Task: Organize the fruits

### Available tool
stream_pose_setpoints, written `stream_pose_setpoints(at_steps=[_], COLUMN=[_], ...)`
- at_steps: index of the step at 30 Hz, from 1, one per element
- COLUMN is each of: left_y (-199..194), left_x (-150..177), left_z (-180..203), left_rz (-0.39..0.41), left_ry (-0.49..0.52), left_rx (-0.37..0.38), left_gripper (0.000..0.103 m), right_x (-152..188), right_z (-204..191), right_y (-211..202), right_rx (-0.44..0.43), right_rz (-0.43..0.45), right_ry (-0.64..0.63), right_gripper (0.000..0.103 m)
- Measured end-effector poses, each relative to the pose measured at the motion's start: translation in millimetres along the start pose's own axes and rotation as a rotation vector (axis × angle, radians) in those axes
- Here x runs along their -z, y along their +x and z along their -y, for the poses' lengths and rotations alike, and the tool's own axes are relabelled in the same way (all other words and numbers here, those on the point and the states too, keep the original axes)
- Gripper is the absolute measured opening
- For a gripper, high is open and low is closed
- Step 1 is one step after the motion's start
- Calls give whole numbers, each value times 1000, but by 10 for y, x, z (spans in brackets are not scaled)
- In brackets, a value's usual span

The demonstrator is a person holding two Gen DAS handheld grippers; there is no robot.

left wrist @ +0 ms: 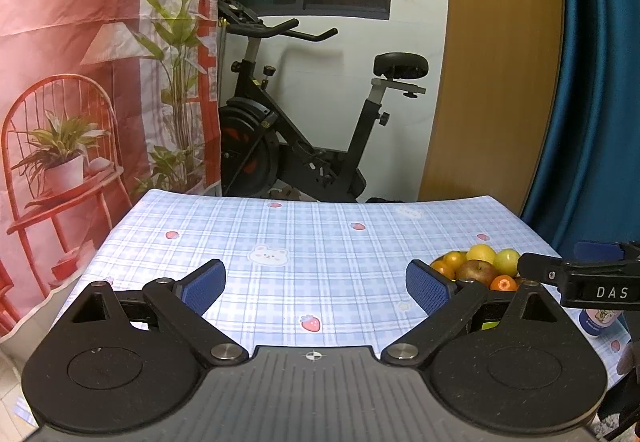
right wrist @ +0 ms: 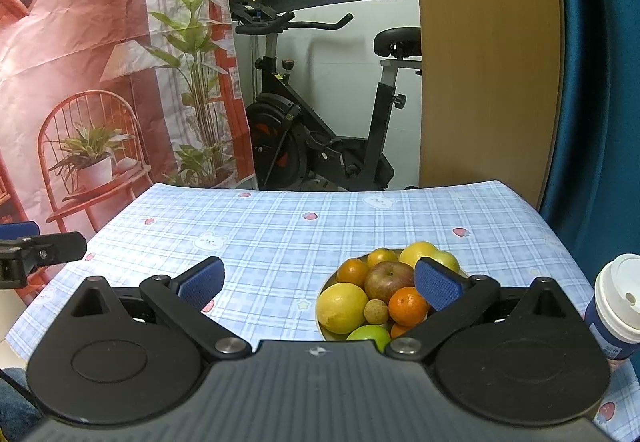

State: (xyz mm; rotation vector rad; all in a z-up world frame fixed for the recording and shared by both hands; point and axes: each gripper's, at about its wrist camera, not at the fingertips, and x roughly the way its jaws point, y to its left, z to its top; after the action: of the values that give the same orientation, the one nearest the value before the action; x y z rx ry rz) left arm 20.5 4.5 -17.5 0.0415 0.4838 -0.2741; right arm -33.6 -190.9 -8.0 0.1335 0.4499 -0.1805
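Note:
A bowl point(right wrist: 322, 294) of mixed fruit stands on the blue checked tablecloth point(right wrist: 280, 238). It holds a reddish apple point(right wrist: 387, 280), a big lemon point(right wrist: 342, 306), oranges point(right wrist: 408, 306), a green fruit point(right wrist: 368, 334) and others. My right gripper point(right wrist: 318, 284) is open and empty, hovering above the bowl's near left side. In the left wrist view the fruit pile point(left wrist: 476, 266) shows at the right, partly hidden behind a finger. My left gripper point(left wrist: 316, 286) is open and empty over bare cloth left of the bowl.
A paper cup with a white lid point(right wrist: 618, 306) stands at the table's right edge, near the bowl. An exercise bike point(right wrist: 320, 137) stands beyond the far table edge. A printed backdrop point(right wrist: 100, 81) hangs left, a teal curtain point(right wrist: 600, 81) right.

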Motion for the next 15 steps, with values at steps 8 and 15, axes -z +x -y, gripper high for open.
stream_pose_setpoints(at_steps=[8, 15], left_y=[-3, -1], left_x=[-5, -14], left_z=[11, -1], left_rz=[3, 0], left_ry=[0, -10], left_rx=[-1, -2], left_gripper=[98, 99], right_x=[0, 3], right_z=[21, 19], right_y=[9, 17], right_rx=[3, 6], right_rz=[-1, 1], right_ry=[-1, -4], right_gripper=[103, 103])
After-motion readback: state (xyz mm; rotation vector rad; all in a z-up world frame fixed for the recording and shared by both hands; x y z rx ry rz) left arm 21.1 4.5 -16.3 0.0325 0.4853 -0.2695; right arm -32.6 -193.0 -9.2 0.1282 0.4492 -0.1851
